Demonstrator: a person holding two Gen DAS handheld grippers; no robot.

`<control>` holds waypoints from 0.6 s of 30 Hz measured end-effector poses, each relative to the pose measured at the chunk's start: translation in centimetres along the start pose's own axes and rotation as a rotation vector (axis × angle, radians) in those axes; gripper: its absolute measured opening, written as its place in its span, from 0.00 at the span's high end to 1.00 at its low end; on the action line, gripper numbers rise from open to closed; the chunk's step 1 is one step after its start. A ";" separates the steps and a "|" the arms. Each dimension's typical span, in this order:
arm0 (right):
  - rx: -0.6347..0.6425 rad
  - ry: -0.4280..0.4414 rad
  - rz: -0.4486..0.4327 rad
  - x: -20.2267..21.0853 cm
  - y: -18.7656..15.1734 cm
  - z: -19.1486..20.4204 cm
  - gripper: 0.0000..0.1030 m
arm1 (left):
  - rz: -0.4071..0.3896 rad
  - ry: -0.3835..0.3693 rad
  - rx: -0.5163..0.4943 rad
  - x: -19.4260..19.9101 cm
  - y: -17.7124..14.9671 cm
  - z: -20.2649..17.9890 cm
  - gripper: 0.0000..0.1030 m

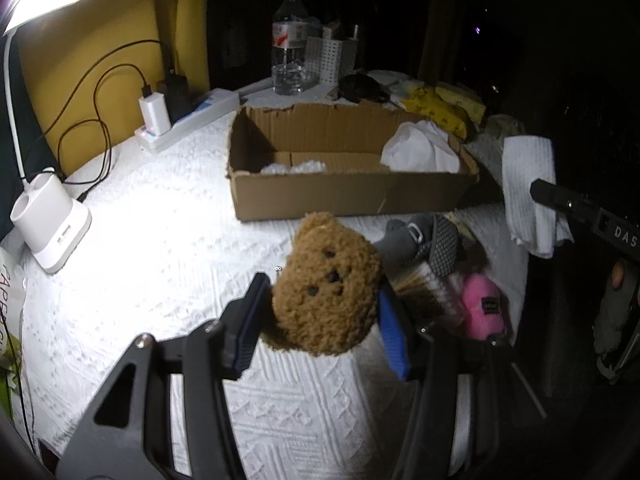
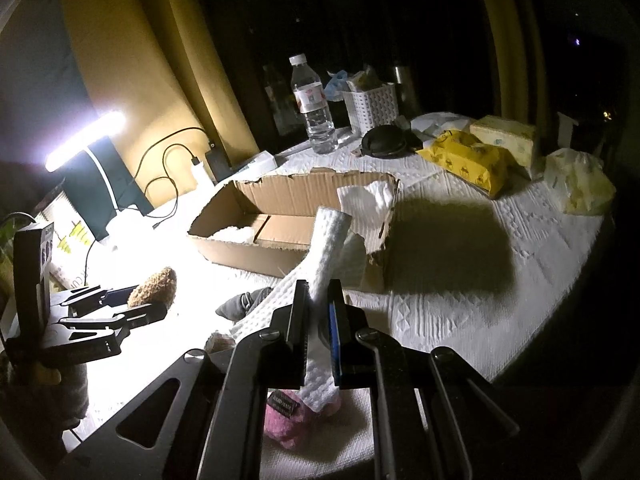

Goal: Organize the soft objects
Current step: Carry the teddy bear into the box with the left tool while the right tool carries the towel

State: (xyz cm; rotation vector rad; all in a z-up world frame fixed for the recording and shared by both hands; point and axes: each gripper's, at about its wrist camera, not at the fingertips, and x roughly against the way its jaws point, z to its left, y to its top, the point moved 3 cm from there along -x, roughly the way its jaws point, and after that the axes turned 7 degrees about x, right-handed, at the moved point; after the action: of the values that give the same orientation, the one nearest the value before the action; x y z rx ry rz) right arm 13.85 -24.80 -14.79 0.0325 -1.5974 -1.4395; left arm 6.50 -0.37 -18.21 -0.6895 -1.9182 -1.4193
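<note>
My left gripper (image 1: 320, 304) is shut on a brown teddy bear head (image 1: 328, 284) and holds it above the white tablecloth, in front of the open cardboard box (image 1: 348, 196). The bear also shows in the right wrist view (image 2: 154, 286). My right gripper (image 2: 318, 300) is shut on a white waffle cloth (image 2: 326, 248) and holds it up near the box's right end (image 2: 376, 264). The cloth shows at the right of the left wrist view (image 1: 528, 192). White soft items (image 1: 420, 148) lie in the box. A pink plush (image 1: 482, 308) and a grey item (image 1: 436, 240) lie on the table.
A desk lamp (image 1: 52, 240) and a power strip (image 1: 184, 124) with cables stand at the left. A water bottle (image 1: 288, 48), a white basket (image 1: 330, 56), a black pouch (image 2: 384, 142) and yellow tissue packs (image 2: 468, 160) sit behind the box. The table edge (image 2: 540, 352) runs on the right.
</note>
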 end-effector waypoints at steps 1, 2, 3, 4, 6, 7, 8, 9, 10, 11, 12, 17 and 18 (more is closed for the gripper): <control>0.001 0.001 -0.002 0.0 0.2 -0.1 0.91 | -0.002 0.001 0.002 0.0 0.2 0.0 0.49; 0.002 0.001 -0.003 0.0 0.4 -0.1 0.91 | -0.005 0.002 0.005 0.0 0.4 0.0 0.49; 0.004 0.001 -0.005 -0.1 0.6 -0.1 0.91 | -0.008 0.003 0.008 0.0 0.6 0.1 0.49; 0.005 0.001 -0.007 -0.1 0.8 -0.2 0.91 | -0.011 0.002 0.008 0.1 0.9 0.0 0.49; 0.007 0.001 -0.010 -0.2 1.2 -0.2 0.91 | -0.020 0.004 0.005 0.1 1.5 -0.1 0.48; 0.009 0.001 -0.012 -0.3 1.4 -0.3 0.91 | -0.025 0.003 0.004 0.2 1.8 -0.2 0.48; 0.010 0.001 -0.014 -0.3 1.6 -0.3 0.91 | -0.029 0.002 0.003 0.2 2.1 -0.2 0.48; 0.012 0.001 -0.015 -0.4 1.9 -0.3 0.91 | -0.034 0.002 0.001 0.2 2.4 -0.3 0.48; 0.013 0.001 -0.016 -0.5 2.0 -0.4 0.91 | -0.037 0.002 -0.002 0.2 2.8 -0.3 0.48; 0.015 0.001 -0.017 -0.5 2.2 -0.4 0.91 | -0.041 0.002 -0.005 0.1 3.2 -0.3 0.48; 0.017 0.001 -0.018 -0.6 2.5 -0.5 0.91 | -0.045 0.002 -0.007 0.1 3.5 -0.4 0.48; 0.028 -0.001 -0.023 -1.0 3.5 -0.7 0.91 | -0.061 0.002 -0.021 -0.2 5.0 -0.7 0.48; 0.030 0.000 -0.024 -1.2 3.7 -0.7 0.91 | -0.064 0.002 -0.023 -0.3 5.3 -0.8 0.48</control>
State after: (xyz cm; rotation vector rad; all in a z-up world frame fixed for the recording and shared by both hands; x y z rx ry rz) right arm 16.97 -23.55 -12.69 0.0688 -1.6239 -1.4340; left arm 10.75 0.37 -14.95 -0.6421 -1.9404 -1.4832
